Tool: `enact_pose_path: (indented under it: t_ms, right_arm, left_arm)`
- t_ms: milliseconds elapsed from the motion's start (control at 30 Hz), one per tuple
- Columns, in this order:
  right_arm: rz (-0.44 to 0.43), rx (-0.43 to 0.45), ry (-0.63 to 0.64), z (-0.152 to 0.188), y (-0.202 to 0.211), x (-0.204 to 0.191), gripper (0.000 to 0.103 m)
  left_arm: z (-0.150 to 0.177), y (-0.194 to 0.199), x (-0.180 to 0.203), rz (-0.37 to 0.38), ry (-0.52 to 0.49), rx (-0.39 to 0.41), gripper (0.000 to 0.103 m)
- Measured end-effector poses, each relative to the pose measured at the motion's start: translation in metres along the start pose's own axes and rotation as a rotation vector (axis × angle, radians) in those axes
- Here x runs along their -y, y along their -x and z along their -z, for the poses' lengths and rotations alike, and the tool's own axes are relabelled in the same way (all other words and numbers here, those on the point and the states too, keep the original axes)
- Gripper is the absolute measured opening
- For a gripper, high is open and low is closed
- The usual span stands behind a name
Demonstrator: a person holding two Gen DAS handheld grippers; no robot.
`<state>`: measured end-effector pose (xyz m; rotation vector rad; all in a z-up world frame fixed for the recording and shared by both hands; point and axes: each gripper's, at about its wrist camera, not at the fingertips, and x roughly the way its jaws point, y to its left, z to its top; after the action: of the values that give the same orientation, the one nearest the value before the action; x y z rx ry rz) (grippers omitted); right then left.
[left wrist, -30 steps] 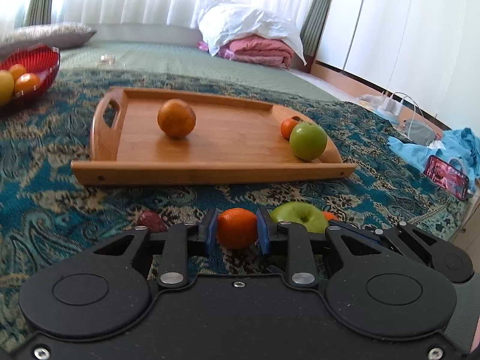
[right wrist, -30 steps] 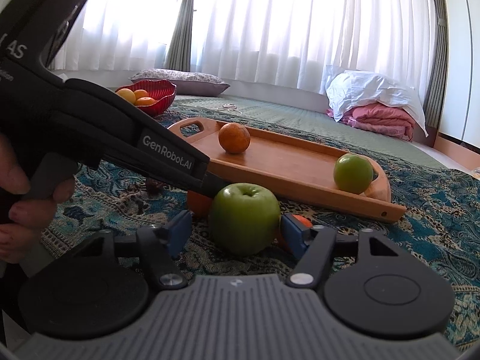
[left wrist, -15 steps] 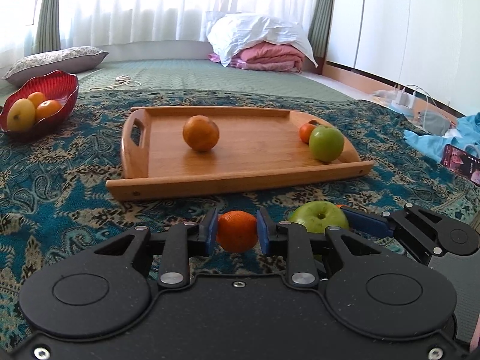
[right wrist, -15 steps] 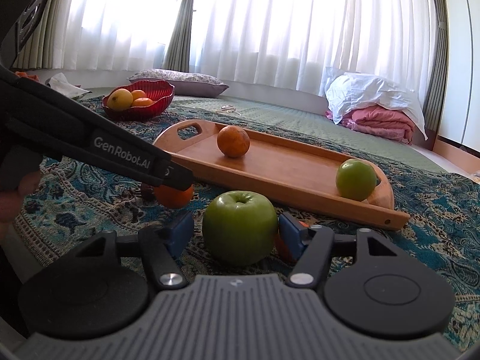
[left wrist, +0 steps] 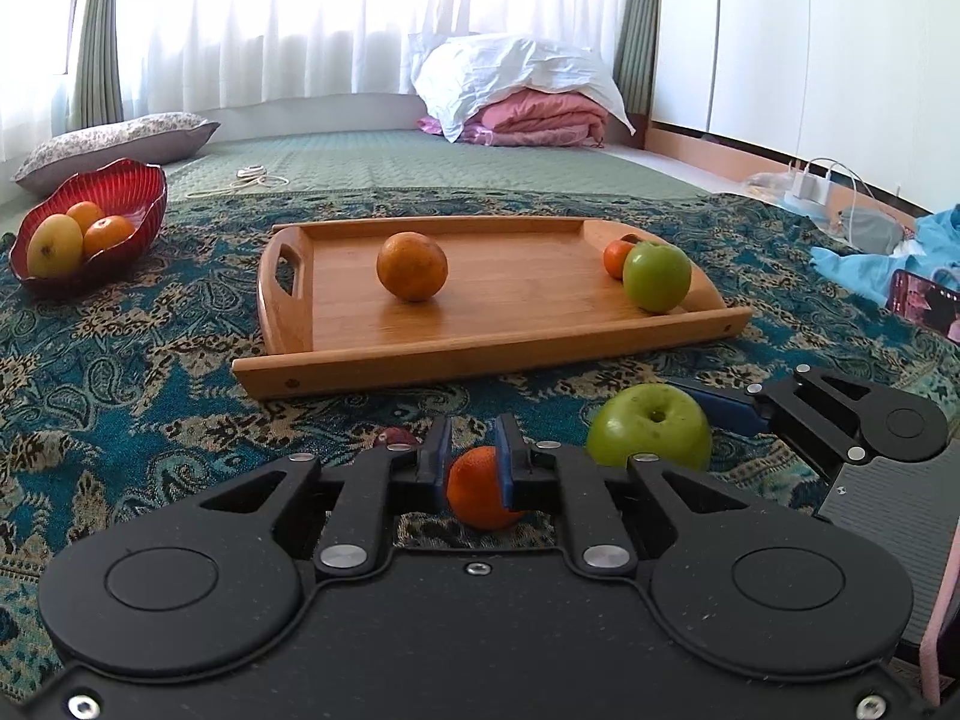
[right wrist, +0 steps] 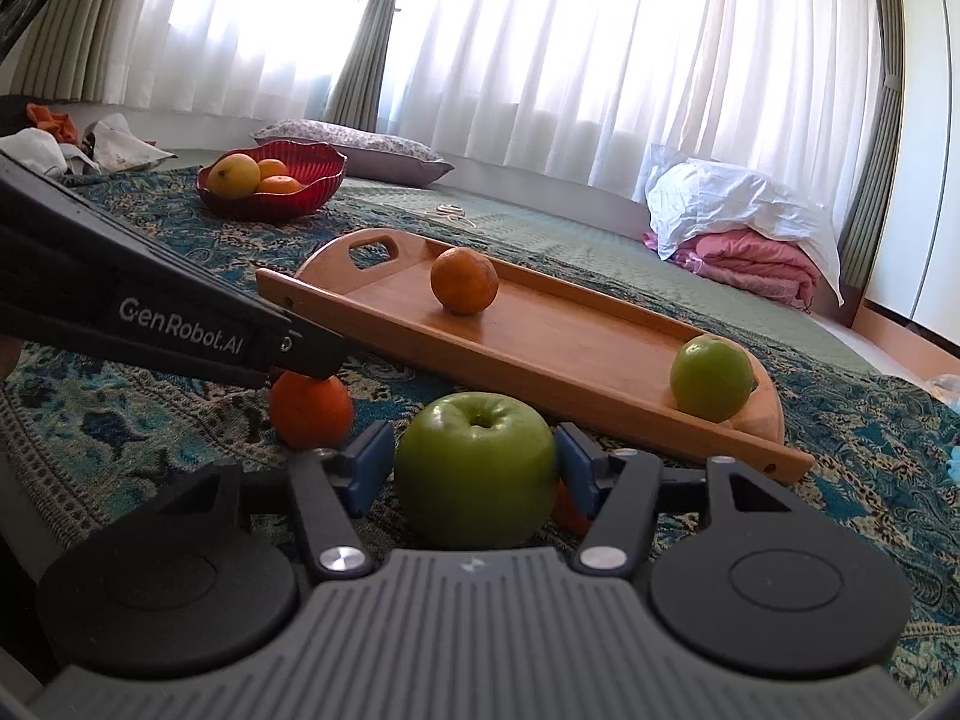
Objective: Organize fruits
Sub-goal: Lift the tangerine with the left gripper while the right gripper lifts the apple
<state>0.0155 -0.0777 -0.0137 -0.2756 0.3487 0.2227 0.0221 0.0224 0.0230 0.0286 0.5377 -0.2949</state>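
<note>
My left gripper (left wrist: 474,456) is shut on a small orange tangerine (left wrist: 477,489), held above the patterned rug; it also shows in the right wrist view (right wrist: 311,411). My right gripper (right wrist: 474,468) is shut on a large green apple (right wrist: 475,468), seen in the left wrist view (left wrist: 649,427) too. A wooden tray (left wrist: 480,354) lies ahead with an orange (left wrist: 412,266), a green apple (left wrist: 656,276) and a small tangerine (left wrist: 617,257) on it. Another small orange fruit (right wrist: 567,510) lies half hidden behind the held apple.
A red bowl (left wrist: 141,204) with an orange and yellow fruits stands at the far left. A small dark red fruit (left wrist: 396,437) lies on the rug just beyond my left fingers. A pillow, folded bedding, a charger with cables and blue cloth lie around the edges.
Both grippers have risen and pulled back with their fruit. The tray now looks farther off and the red bowl has come fully into view.
</note>
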Motion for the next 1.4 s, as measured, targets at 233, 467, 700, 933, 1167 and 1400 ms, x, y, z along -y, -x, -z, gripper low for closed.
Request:
enact_pose_path:
  t_ms: [233, 467, 700, 933, 1167, 1400]
  right_arm:
    - [-0.011, 0.011, -0.07, 0.001, 0.015, 0.01, 0.06]
    - [0.013, 0.012, -0.097, 0.005, 0.028, 0.016, 0.06]
    - [0.048, 0.0, -0.137, 0.011, 0.038, 0.029, 0.06]
    - [0.072, -0.011, -0.144, 0.018, 0.044, 0.036, 0.06]
    - [0.074, -0.012, -0.193, 0.021, 0.036, 0.038, 0.061]
    - [0.057, -0.06, -0.286, 0.03, 0.024, 0.048, 0.061]
  left_arm:
    - [0.003, 0.004, 0.002, 0.011, 0.004, 0.008, 0.022]
    - [0.009, 0.003, 0.007, 0.029, -0.014, 0.008, 0.036]
    - [0.015, -0.004, 0.018, 0.059, -0.024, -0.028, 0.038]
    - [0.02, -0.013, 0.021, 0.068, 0.0, -0.064, 0.038]
    - [0.021, -0.012, 0.019, 0.064, 0.023, -0.065, 0.034]
    - [0.023, -0.01, 0.022, 0.052, 0.012, -0.06, 0.032]
